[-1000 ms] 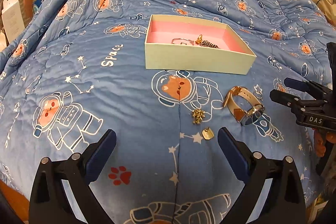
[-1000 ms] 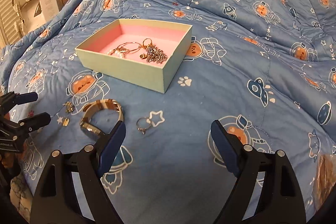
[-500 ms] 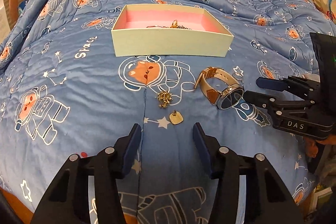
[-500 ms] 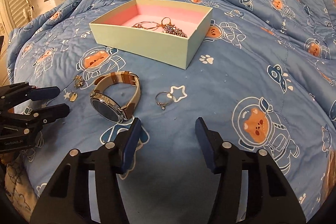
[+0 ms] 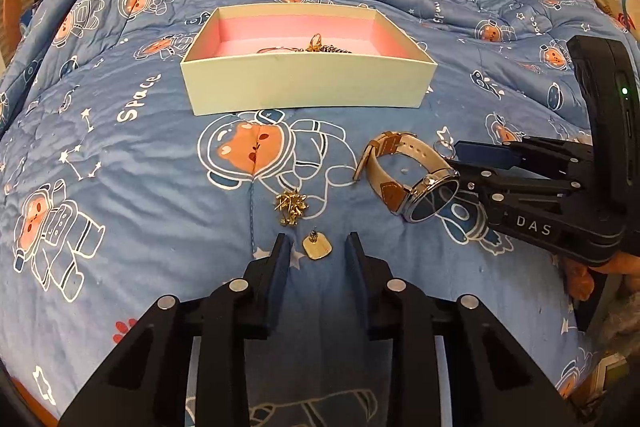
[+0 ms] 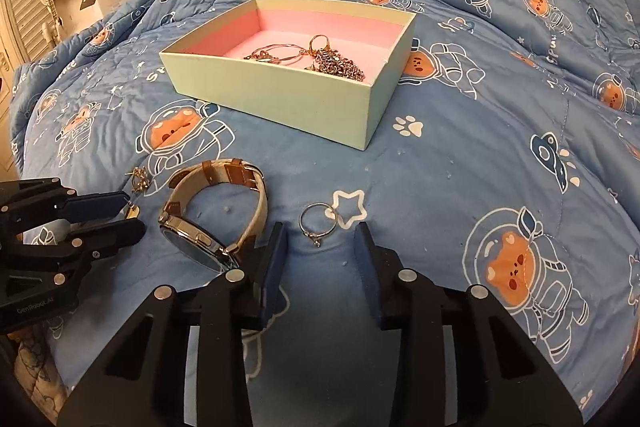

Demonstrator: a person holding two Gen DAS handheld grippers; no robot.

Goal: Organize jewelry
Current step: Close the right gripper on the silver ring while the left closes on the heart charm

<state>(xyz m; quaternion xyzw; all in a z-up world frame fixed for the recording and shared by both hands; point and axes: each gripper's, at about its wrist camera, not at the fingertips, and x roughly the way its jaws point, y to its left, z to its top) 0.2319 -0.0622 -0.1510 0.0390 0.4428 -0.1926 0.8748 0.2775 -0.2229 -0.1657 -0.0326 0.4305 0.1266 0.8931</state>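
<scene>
i'm holding the left gripper [image 5: 315, 247] low over the bed quilt [image 5: 120, 155], jaws narrowed but not closed, the small gold pendant [image 5: 317, 249] lying flat between their tips. i'm keeping the right gripper [image 6: 321, 243] the same way around the ring [image 6: 318, 225], just right of the watch [image 6: 218, 211]. the box [image 6: 280, 99] is lying straight ahead of both. i'm reading "das" on the right gripper, "genrobot.ai" on the left, "space" on the quilt.

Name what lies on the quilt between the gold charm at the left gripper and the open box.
In the left wrist view, a gold spiky earring lies between the charm and box; otherwise bare quilt.
</scene>
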